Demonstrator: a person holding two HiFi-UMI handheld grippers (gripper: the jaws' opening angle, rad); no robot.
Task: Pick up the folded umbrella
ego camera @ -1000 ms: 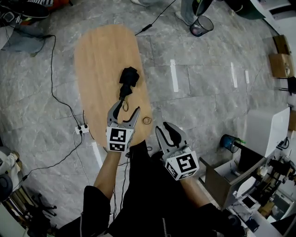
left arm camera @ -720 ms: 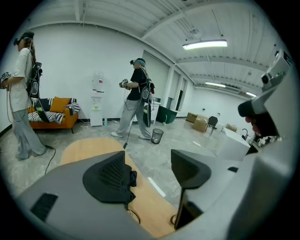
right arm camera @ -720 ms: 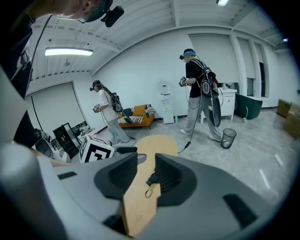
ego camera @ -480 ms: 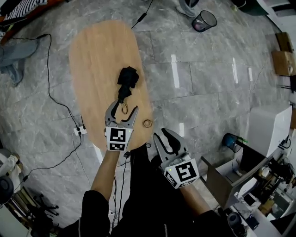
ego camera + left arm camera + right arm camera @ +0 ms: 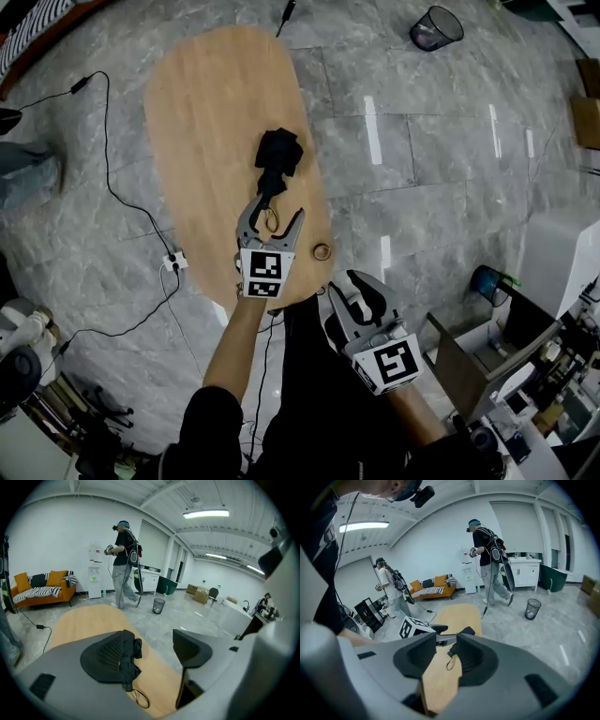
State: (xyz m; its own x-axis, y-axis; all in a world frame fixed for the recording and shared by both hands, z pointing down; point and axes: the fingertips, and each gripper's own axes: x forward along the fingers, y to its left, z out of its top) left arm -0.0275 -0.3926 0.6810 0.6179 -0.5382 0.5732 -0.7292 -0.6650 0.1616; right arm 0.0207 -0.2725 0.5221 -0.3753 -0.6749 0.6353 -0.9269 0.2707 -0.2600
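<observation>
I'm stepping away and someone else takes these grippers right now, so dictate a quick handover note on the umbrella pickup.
Left gripper: open, fingers just been opening, hovering at the handle end of the folded umbrella. Only its wrist strap lies between the fingers; nothing gripped.
Right gripper: open, also just been opening, empty, beyond the near end of the table.
Umbrella: lying on the wooden table.
Done: approach only.
Left to do: close on the umbrella and lift it.
</observation>
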